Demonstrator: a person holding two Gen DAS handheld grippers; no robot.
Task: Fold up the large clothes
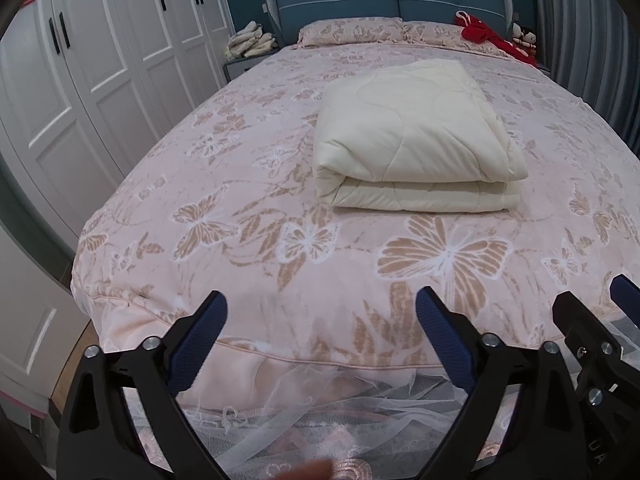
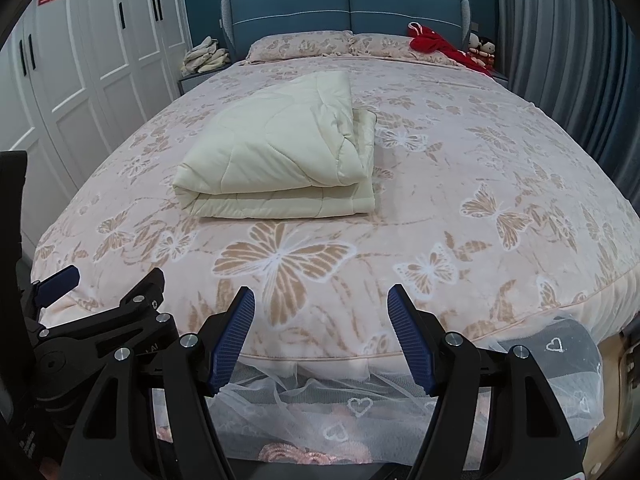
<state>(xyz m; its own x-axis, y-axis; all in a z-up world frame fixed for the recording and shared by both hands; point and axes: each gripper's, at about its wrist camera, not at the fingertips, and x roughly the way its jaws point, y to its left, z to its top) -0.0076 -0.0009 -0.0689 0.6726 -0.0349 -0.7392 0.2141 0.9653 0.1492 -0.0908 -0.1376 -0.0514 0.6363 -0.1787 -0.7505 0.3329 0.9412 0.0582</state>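
A cream quilted blanket (image 1: pixel 416 136) lies folded into a thick rectangle in the middle of the bed; it also shows in the right wrist view (image 2: pixel 280 160). My left gripper (image 1: pixel 322 308) is open and empty, held above the foot edge of the bed, well short of the blanket. My right gripper (image 2: pixel 322 302) is open and empty too, beside the left one at the foot edge. The right gripper shows at the right edge of the left wrist view (image 1: pixel 592 300), and the left gripper at the left edge of the right wrist view (image 2: pixel 108 280).
The bed (image 1: pixel 280 208) has a pink butterfly-print cover and a white lace skirt (image 2: pixel 352 404). Pillows (image 1: pixel 352 30), a red garment (image 1: pixel 480 34) and dolls (image 1: pixel 524 38) lie at the blue headboard. White wardrobes (image 1: pixel 100 64) stand left, grey curtains (image 2: pixel 568 64) right, a bedside pile of cloth (image 1: pixel 252 40).
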